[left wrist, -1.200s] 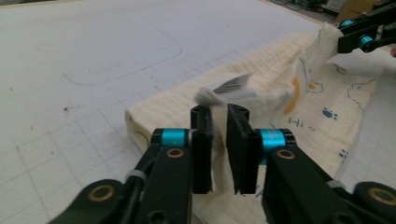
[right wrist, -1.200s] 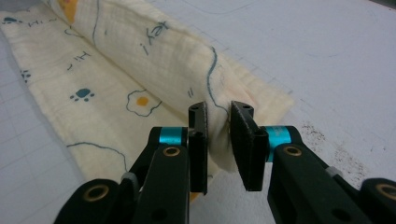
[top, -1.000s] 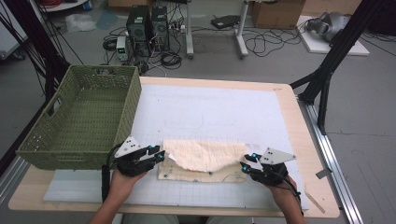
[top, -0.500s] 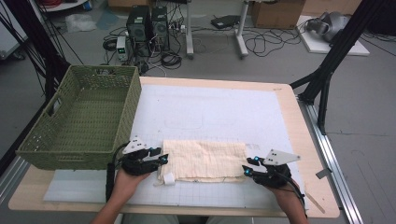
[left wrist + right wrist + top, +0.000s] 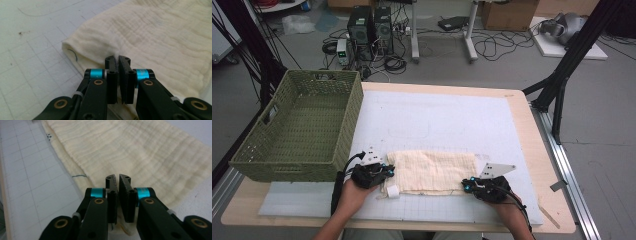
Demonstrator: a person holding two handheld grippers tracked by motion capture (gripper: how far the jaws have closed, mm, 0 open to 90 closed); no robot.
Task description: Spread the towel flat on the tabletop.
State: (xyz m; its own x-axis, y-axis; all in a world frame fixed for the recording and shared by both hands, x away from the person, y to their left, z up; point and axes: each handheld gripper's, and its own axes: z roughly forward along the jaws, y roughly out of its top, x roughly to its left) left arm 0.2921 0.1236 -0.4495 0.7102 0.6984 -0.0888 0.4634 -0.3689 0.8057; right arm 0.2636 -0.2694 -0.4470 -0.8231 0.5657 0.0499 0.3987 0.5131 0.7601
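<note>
Pinching the cream cloth [image 5: 160, 37] at its near left corner, left gripper [image 5: 117, 58] fingers [image 5: 111, 65] having just been closing, now clenched with a ridge of fabric caught between them. Pinching the same cloth at its near right corner, right gripper [image 5: 117, 177] fingers [image 5: 125, 185] likewise having just been closing, clamped on the folded edge. Lying folded and flat in the lower middle of the high view, cloth [image 5: 432, 171] stretching between left gripper [image 5: 384, 171] and right gripper [image 5: 468, 185], on the white gridded mat [image 5: 437, 120] covering the tabletop [image 5: 532, 150]. Sitting just below the cloth's left corner, a small white tag [image 5: 392, 190]. Standing at the left of the frame, a green woven basket [image 5: 277, 150], beside the mat.
</note>
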